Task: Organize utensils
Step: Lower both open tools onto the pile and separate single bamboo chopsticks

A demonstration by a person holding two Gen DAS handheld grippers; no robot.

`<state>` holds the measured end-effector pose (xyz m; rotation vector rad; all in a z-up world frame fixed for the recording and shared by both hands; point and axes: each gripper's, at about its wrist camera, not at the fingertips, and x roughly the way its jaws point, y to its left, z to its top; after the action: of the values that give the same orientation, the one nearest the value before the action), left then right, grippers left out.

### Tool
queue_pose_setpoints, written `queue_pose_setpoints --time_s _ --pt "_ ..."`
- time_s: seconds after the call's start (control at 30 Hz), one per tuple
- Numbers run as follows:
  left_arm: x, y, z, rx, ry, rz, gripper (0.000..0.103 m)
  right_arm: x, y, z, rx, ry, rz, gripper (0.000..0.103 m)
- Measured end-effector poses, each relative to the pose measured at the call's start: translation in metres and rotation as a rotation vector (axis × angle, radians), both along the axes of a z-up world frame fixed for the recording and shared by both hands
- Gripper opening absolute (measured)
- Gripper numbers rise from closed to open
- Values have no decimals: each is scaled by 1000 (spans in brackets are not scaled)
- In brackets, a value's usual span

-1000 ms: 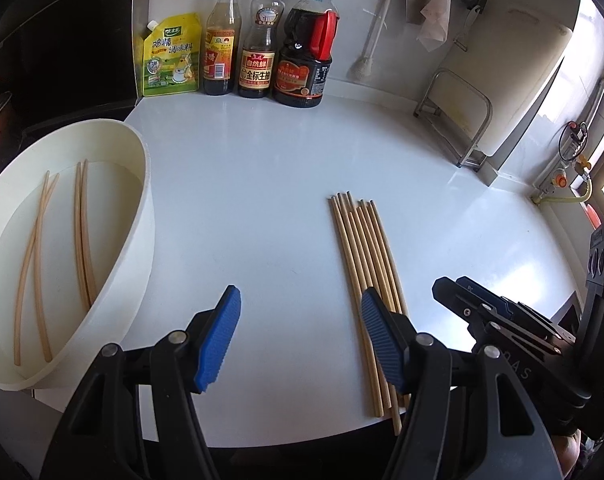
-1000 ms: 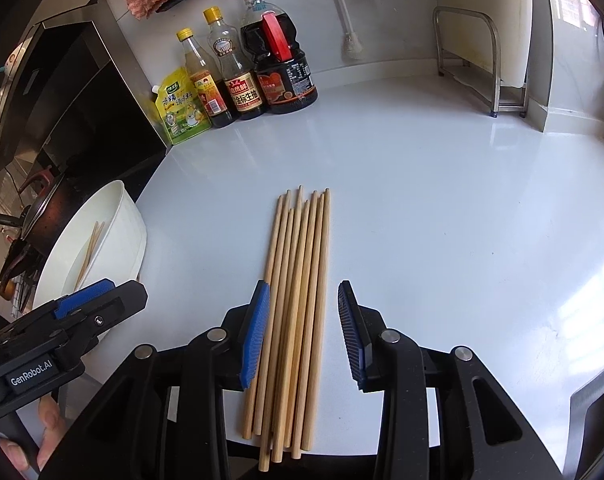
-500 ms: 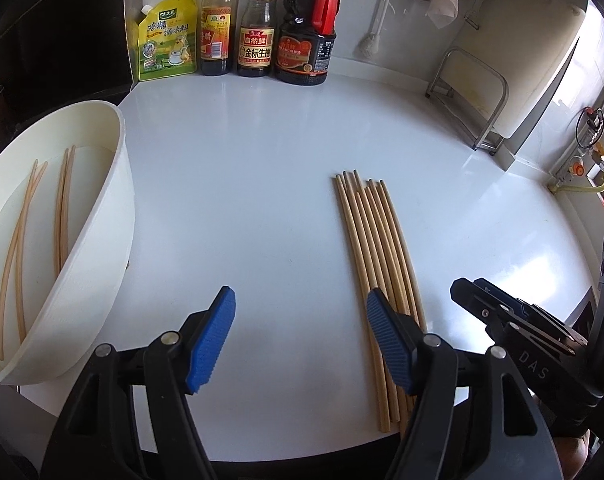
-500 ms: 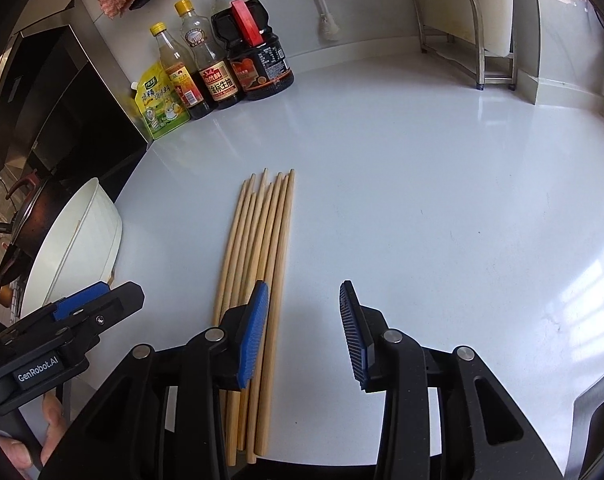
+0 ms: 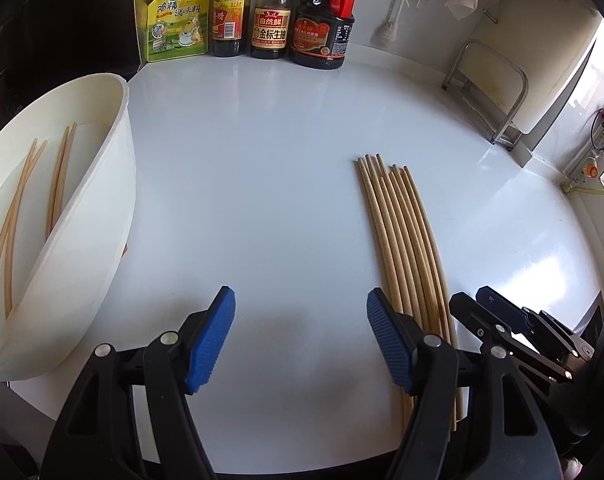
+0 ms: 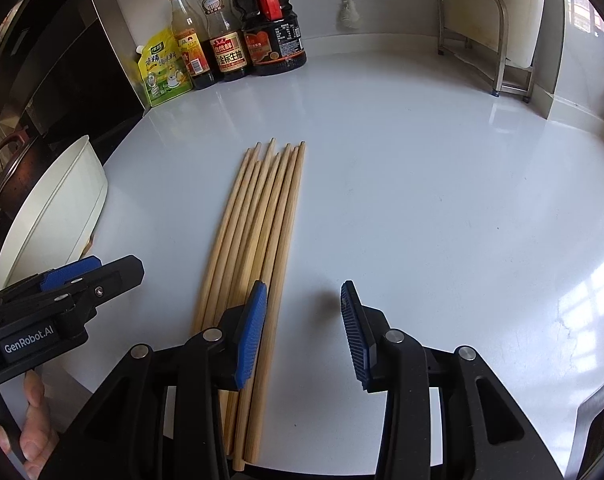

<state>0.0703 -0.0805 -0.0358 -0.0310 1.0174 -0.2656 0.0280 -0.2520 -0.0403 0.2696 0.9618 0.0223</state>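
A bundle of several wooden chopsticks (image 5: 401, 232) lies on the white counter (image 5: 242, 184), pointing away from me. My left gripper (image 5: 302, 320) hangs open over bare counter just left of the bundle, and its right pad covers the near ends. In the right wrist view my right gripper (image 6: 303, 320) is open low over the counter. Its left pad sits above the right edge of the chopsticks (image 6: 258, 220), and only the outermost stick reaches the gap. A white basin (image 5: 122, 128) at the left holds several chopsticks (image 5: 58, 184).
Sauce bottles (image 5: 270, 12) and a yellow-green pouch (image 5: 178, 20) line the back wall. A metal rack (image 5: 497, 92) with a cutting board stands at the back right. A dark stove and pot (image 6: 18, 168) lie beyond the basin (image 6: 62, 208). A person's hand (image 6: 34, 420) holds the left gripper.
Both grippers have sunk closer to the counter. The right gripper has shifted right, from straddling the bundle to its right edge. The left jaws stand slightly wider.
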Motion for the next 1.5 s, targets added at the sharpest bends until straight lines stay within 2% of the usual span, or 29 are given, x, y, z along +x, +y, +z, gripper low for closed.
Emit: queue_pose_setpoints --time_s 0.37,0.6,0.97,1.5 --pt "-3 -4 1 -8 3 -22 67 0 6 -1 -74 10 13 37" --pt "-9 -18 -1 1 -1 -57 71 -3 -6 -2 -74 10 -8 37" --pt "-10 -32 -12 24 14 -85 71 -6 -26 -3 -53 1 -43 37" --pt "-7 -42 -21 81 12 -84 72 -7 -34 -2 -34 -9 -65 37"
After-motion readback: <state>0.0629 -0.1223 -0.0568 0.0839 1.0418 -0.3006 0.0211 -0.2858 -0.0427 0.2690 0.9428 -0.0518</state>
